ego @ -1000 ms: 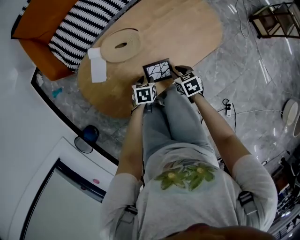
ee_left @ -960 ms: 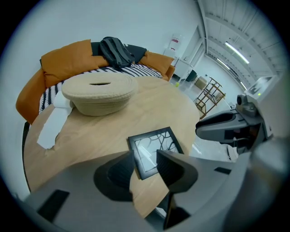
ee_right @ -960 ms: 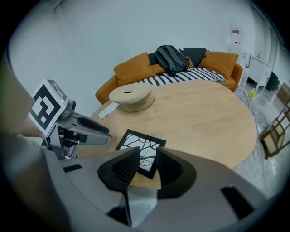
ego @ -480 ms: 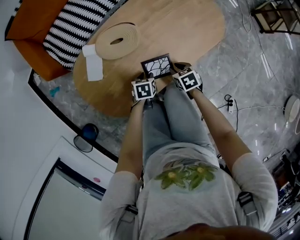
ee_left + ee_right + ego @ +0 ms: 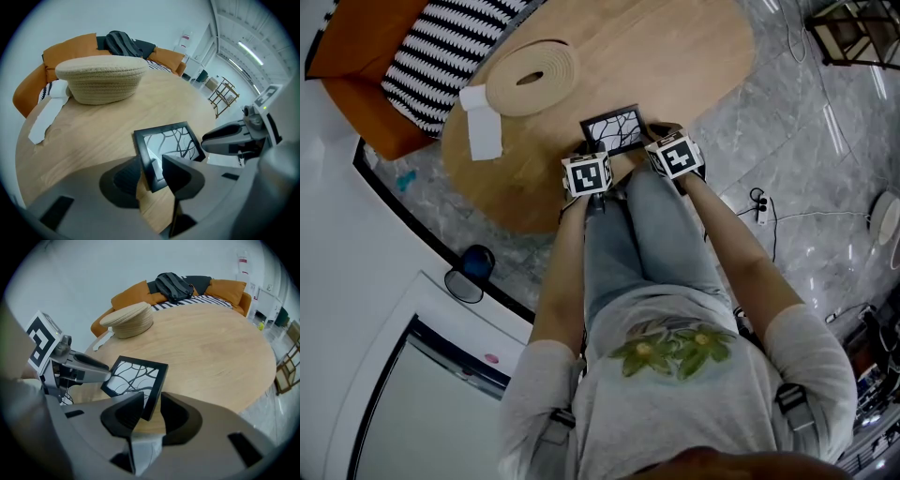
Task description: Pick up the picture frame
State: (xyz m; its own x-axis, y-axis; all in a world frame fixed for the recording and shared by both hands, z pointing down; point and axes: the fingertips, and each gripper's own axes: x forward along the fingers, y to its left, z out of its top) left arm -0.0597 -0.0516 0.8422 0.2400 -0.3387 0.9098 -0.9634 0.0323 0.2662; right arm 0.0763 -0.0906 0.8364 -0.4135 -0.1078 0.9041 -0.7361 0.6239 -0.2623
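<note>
The black picture frame [image 5: 612, 129] with a branch pattern lies flat near the front edge of the oval wooden table [image 5: 675, 56]. My left gripper [image 5: 588, 150] stands at its near left corner. In the left gripper view that corner of the frame [image 5: 171, 143] sits between the jaws of the left gripper [image 5: 152, 174], which have just been closing; wood shows beside it. My right gripper [image 5: 652, 139] straddles the near right corner. Its jaws have just been opening, with the frame [image 5: 136, 376] edge between them in the right gripper [image 5: 151, 413] view and a gap to one jaw.
A round woven basket [image 5: 530, 80] and a white paper strip [image 5: 481, 131] lie on the table's left part. An orange sofa [image 5: 356, 56] with a striped cushion stands behind. The person's grey-trousered legs [image 5: 647, 244] are at the table edge. A wooden rack [image 5: 853, 33] stands far right.
Both grippers have sunk toward the table and now sit at the frame's two near corners. The frame has not moved on the table.
</note>
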